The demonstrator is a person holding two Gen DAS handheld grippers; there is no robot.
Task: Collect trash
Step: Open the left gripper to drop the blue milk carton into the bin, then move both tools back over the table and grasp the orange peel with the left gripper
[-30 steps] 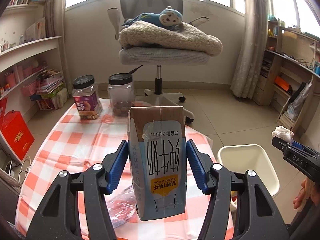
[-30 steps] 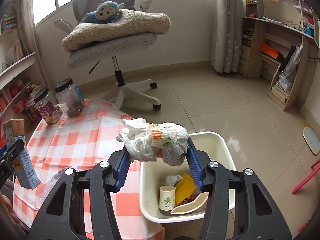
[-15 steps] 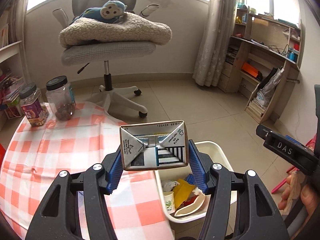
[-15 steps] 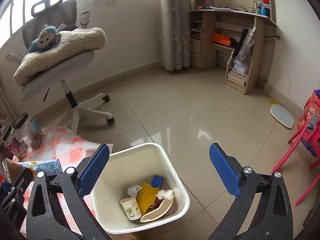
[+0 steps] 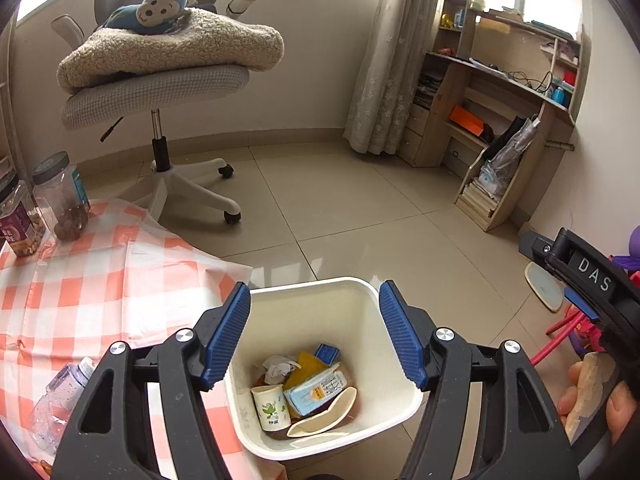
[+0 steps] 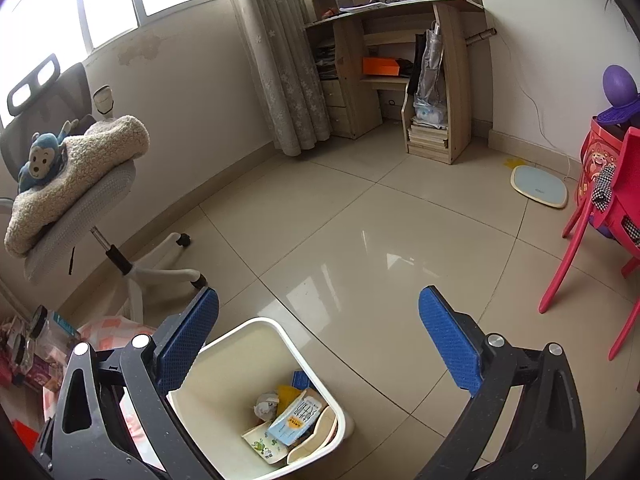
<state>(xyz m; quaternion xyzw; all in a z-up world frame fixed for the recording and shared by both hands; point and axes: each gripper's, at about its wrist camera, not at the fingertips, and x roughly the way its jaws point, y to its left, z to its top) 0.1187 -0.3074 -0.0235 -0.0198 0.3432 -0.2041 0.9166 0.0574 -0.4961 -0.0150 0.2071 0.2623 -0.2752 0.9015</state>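
A white trash bin (image 5: 394, 364) stands on the floor beside the checked table. In it lie a blue milk carton (image 5: 316, 390), a paper cup (image 5: 271, 406), crumpled white trash (image 5: 278, 369) and yellow scraps. My left gripper (image 5: 315, 334) is open and empty right above the bin. My right gripper (image 6: 318, 334) is open and empty, above the floor to the bin's (image 6: 240, 330) right; the carton (image 6: 298, 416) shows below it. A crushed clear plastic bottle (image 5: 60, 404) lies on the table at the left.
The table has an orange-checked cloth (image 5: 92, 280) with two jars (image 5: 60, 196) at its far edge. A grey office chair (image 5: 160, 84) with a blanket and toy monkey stands behind. A wooden desk (image 6: 400, 72) stands at the wall, a red chair (image 6: 600, 216) at the right.
My left gripper carried the milk carton over the bin and opened; the carton now lies in the bin. My right gripper dropped the crumpled white trash in earlier and stays open.
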